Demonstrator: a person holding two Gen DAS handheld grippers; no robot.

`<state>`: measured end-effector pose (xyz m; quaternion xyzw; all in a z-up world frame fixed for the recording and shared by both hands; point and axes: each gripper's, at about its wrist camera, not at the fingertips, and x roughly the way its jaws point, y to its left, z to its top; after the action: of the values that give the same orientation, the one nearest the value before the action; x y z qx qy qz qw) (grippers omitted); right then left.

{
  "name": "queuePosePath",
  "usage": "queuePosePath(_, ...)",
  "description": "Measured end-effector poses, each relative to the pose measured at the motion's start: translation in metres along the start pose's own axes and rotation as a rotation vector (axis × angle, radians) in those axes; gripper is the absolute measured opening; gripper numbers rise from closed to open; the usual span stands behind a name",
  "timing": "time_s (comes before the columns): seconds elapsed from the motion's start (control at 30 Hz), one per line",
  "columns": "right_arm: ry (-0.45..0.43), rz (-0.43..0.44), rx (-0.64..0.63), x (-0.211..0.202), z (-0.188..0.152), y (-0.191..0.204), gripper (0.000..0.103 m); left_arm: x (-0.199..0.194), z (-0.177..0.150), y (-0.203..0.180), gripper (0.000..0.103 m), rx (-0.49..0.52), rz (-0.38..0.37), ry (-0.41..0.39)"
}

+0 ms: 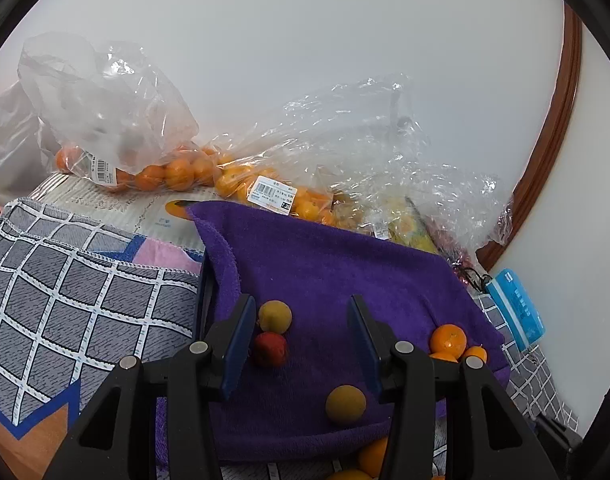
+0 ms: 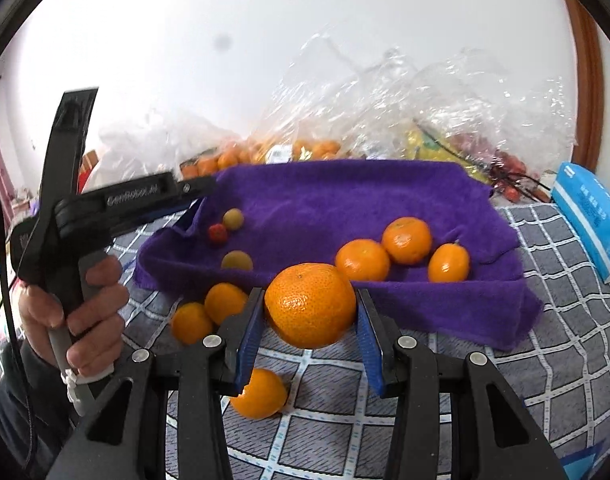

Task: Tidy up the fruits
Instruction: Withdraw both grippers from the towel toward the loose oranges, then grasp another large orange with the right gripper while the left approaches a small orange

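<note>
Tangerine, large, bright and dimpled, sits clamped between the right gripper's blue pads, lifted clear of the checked cloth just short of the purple towel. The carrying step seems underway; next it likely joins the three tangerines already on the towel, set down gently. The left gripper hovers over the towel, jaws apart, empty.

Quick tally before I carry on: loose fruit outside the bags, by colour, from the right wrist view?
Orange fruit: 7 (1 gripped in the right tool, 3 on the purple towel, 3 on the checked cover)
Yellow-green fruit: 2
Red fruit: 1
Total: 10
</note>
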<state>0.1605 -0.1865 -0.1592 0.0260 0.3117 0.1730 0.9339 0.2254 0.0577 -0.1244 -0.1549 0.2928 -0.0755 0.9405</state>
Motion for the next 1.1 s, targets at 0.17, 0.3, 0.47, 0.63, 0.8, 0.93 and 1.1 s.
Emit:
queuePosePath(0.17, -0.018, -0.045, 0.042, -0.004, 0.001, -0.014, 0.044, 0.0, -0.001, -0.002, 0.045, 0.016, 0.012, -0.003)
queuePosePath(0.3, -0.036, -0.059, 0.065, -0.009, 0.002, -0.02, 0.044, 0.002, -0.001, -0.003, 0.045, 0.018, 0.007, 0.004)
queuePosePath(0.47, -0.055, -0.089, 0.034, -0.012, 0.002, -0.017, 0.044, 0.0, -0.003, -0.006, 0.045, 0.034, 0.004, 0.006)
queuePosePath(0.63, -0.065, -0.098, 0.032, -0.014, 0.002, -0.02, 0.044, -0.008, -0.001, -0.009, 0.045, 0.038, 0.025, -0.003)
queuePosePath(0.8, -0.067, -0.113, 0.071, -0.014, 0.003, -0.029, 0.044, -0.019, -0.007, -0.013, 0.045, 0.045, 0.017, 0.03)
queuePosePath(0.93, -0.092, -0.133, 0.079, -0.023, 0.004, -0.032, 0.044, -0.032, -0.019, -0.023, 0.045, 0.116, 0.028, 0.044)
queuePosePath(1.1, -0.109, -0.188, 0.057, -0.033, -0.003, -0.036, 0.044, -0.052, -0.041, -0.029, 0.045, 0.186, 0.03, 0.071)
